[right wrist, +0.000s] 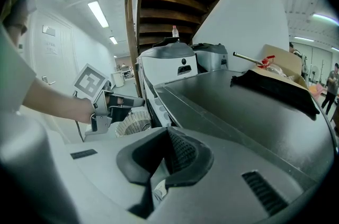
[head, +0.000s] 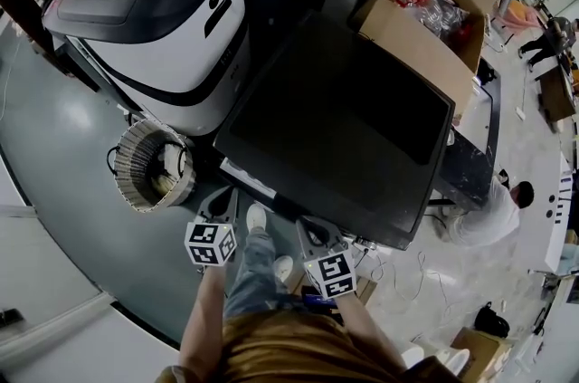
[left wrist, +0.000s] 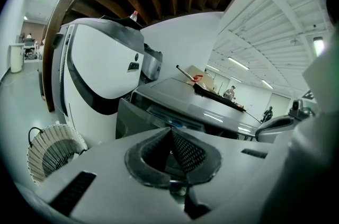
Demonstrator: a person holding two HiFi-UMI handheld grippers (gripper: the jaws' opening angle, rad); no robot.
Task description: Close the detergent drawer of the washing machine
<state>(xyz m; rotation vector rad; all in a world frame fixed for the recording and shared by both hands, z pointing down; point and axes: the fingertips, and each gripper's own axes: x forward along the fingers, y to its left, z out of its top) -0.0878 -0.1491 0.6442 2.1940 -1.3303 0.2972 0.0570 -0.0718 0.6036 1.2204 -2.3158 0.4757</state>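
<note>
The dark grey washing machine (head: pixel 344 123) stands right in front of me, its flat lid filling the middle of the head view. A pale strip (head: pixel 246 178) runs along its front top edge; I cannot tell whether the detergent drawer stands out from it. My left gripper (head: pixel 224 196) hovers just before the machine's front left corner, jaws together and empty. My right gripper (head: pixel 313 227) is held close to the front edge further right, also shut on nothing. In the left gripper view the machine's front panel (left wrist: pixel 159 112) lies just beyond the closed jaw tips (left wrist: pixel 170 132).
A white top-loading machine (head: pixel 172 28) stands to the left, with a woven basket (head: pixel 152 166) on the floor at its foot. An open cardboard box (head: pixel 434 19) sits behind the dark machine. People are at the far right. Cables lie on the floor at the right.
</note>
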